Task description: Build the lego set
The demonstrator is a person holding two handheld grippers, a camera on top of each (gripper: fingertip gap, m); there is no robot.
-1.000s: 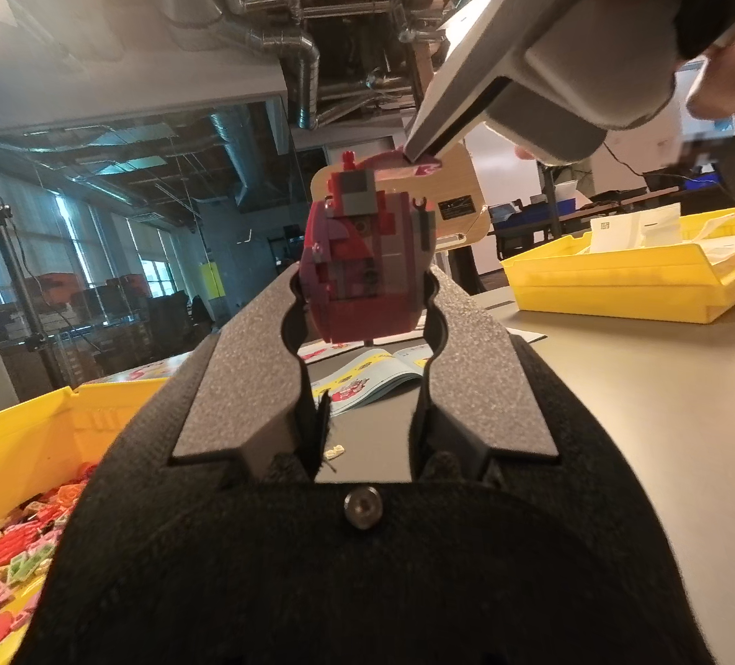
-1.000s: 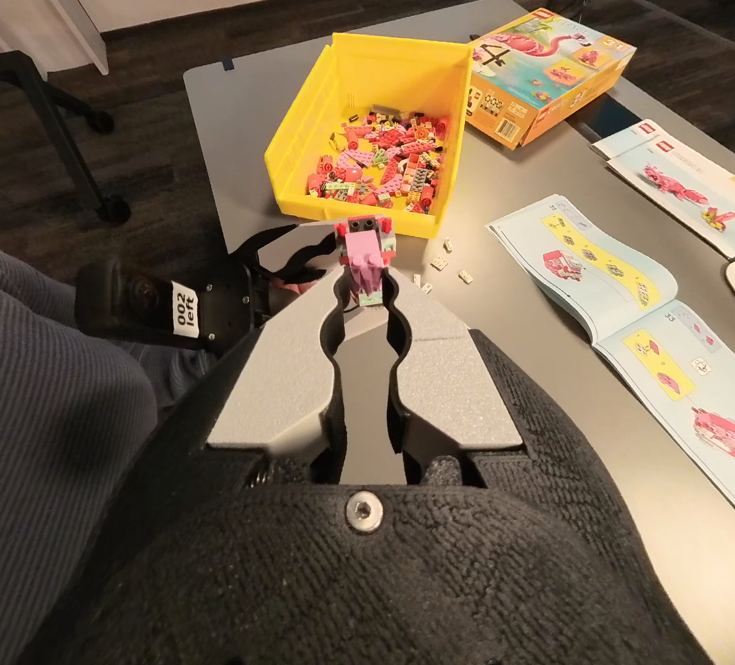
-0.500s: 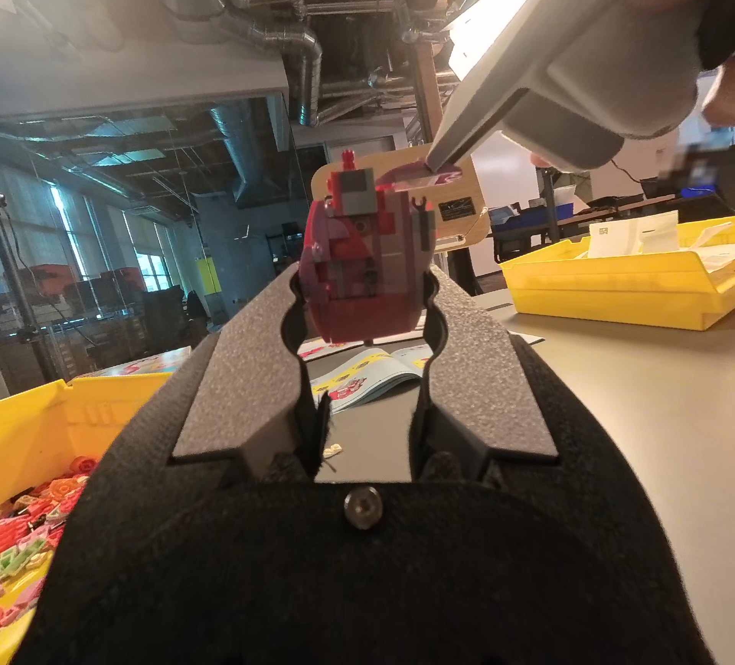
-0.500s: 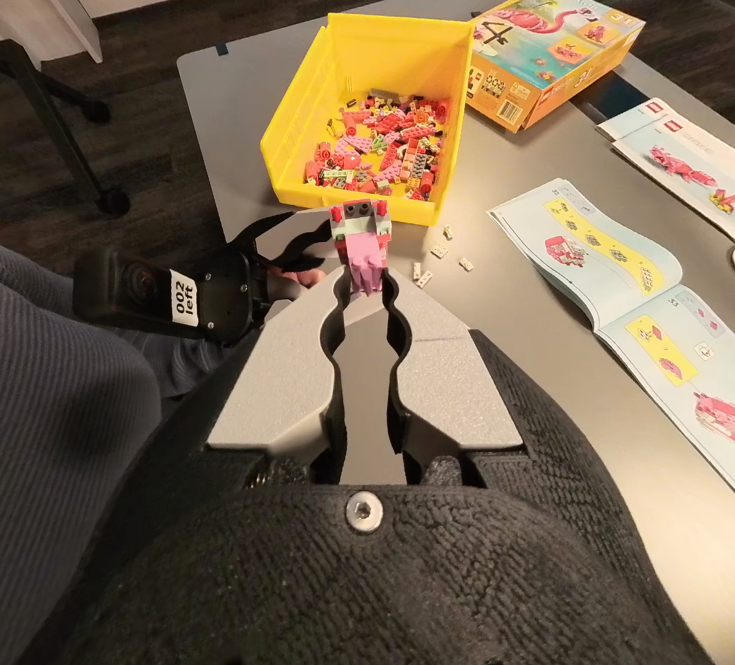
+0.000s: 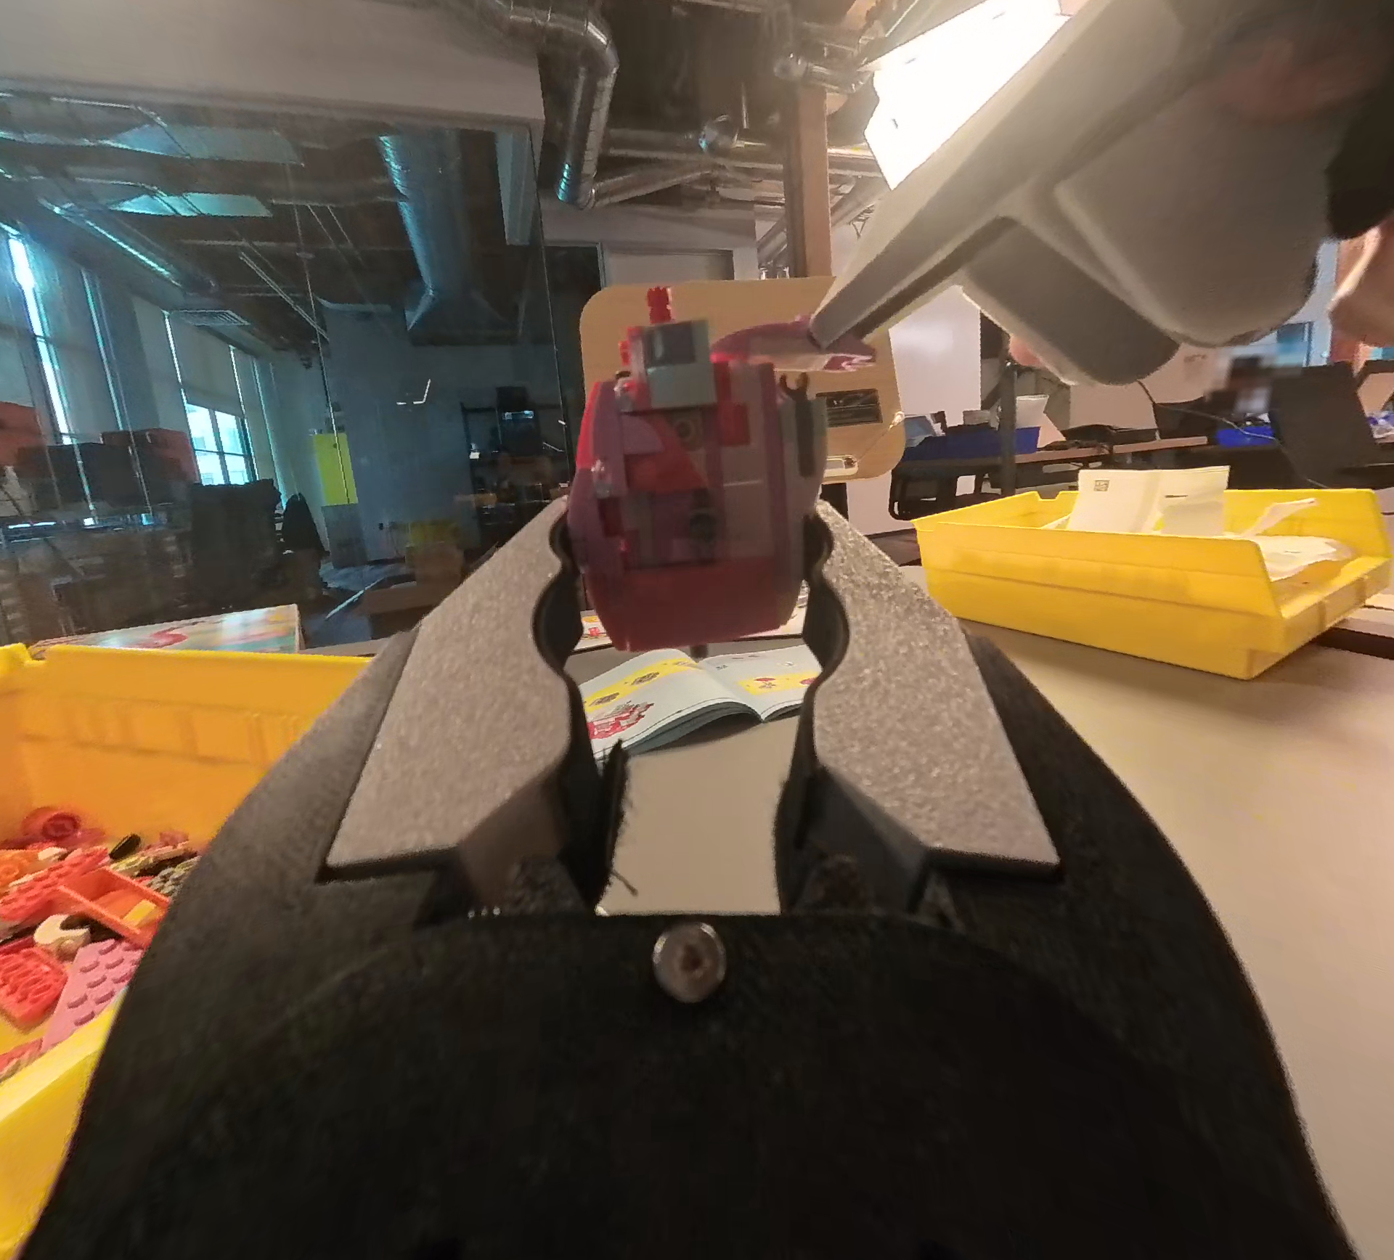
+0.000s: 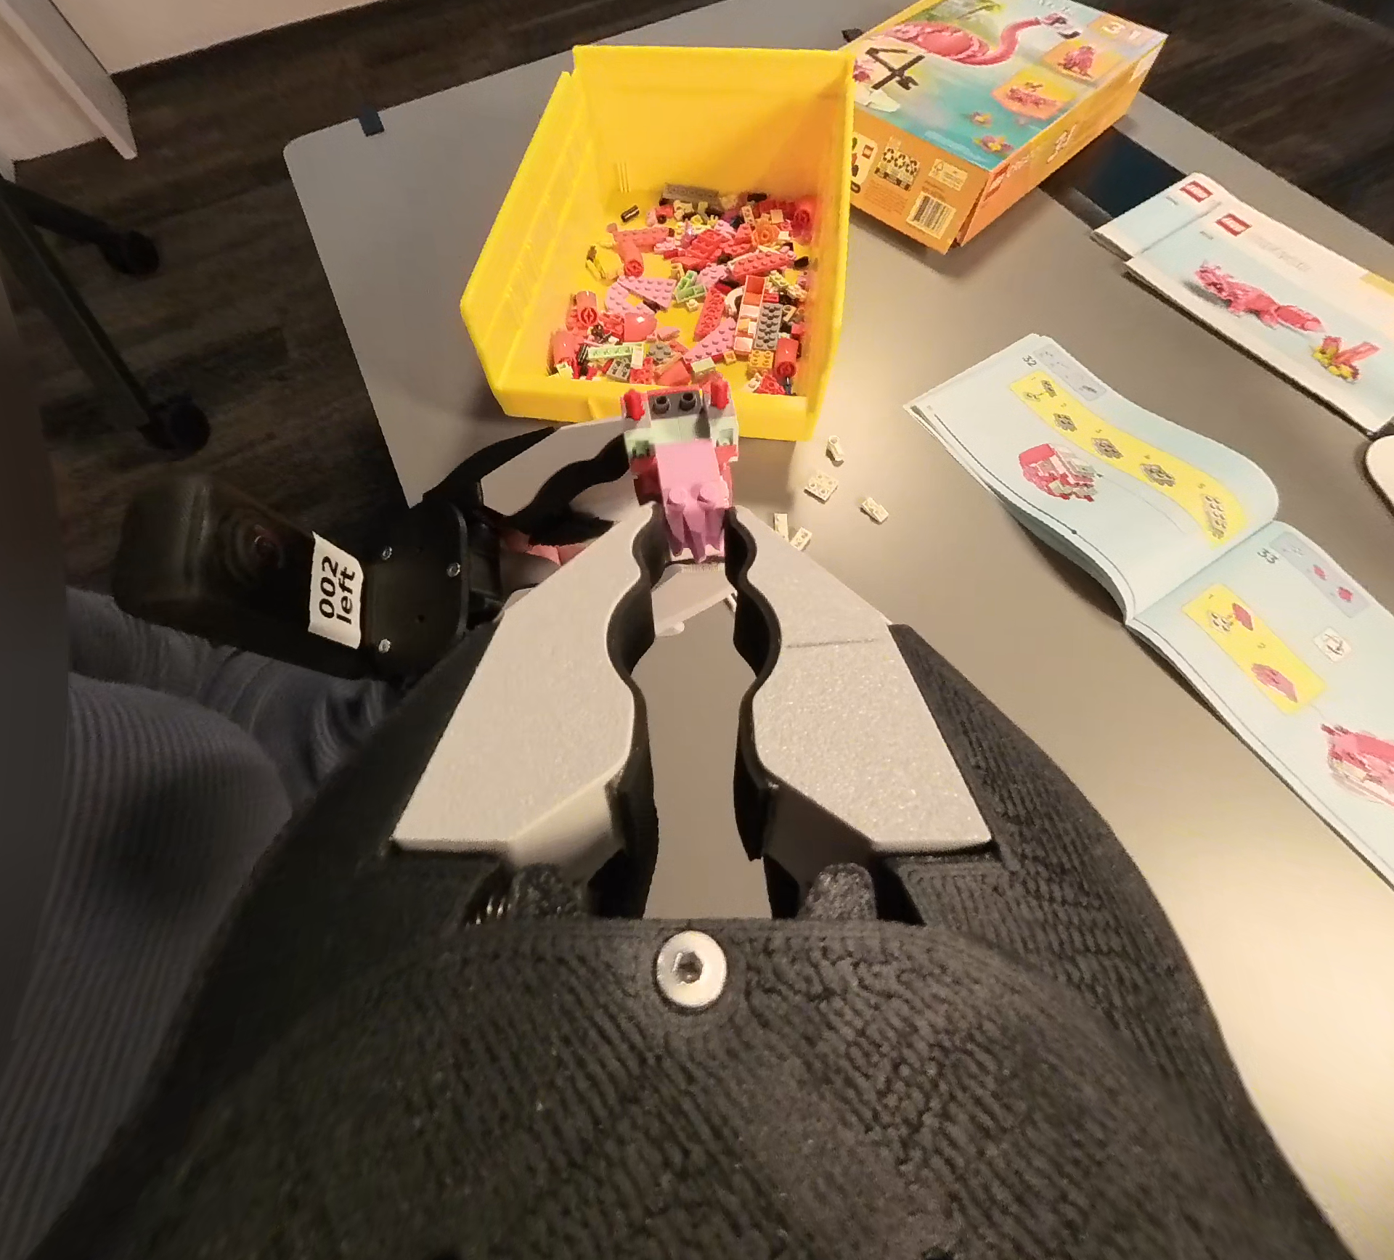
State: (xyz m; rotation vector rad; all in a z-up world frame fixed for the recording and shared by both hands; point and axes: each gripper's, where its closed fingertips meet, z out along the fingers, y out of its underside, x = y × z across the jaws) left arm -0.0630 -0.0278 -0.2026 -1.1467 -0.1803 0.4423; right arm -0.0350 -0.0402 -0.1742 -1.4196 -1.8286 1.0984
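The brick model (image 5: 686,492) is dark red and mauve with a grey block on top; from above (image 6: 683,462) it shows pink, pale green and red. The bin (image 6: 656,115) is bright yellow, its loose bricks (image 6: 694,296) red, pink, orange and grey. The box (image 6: 1003,115) is orange with a pink bird. The booklet (image 6: 1131,492) is pale blue with yellow bands. The worktop (image 6: 981,620) is grey.

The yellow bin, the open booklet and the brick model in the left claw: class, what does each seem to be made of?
Yellow bin: probably moulded plastic, with smooth, slightly glossy ribbed walls.
Open booklet: paper, with thin curling printed pages.
Brick model: likely hard plastic bricks, studded with sharp edges, pressed between the left claw's pads.
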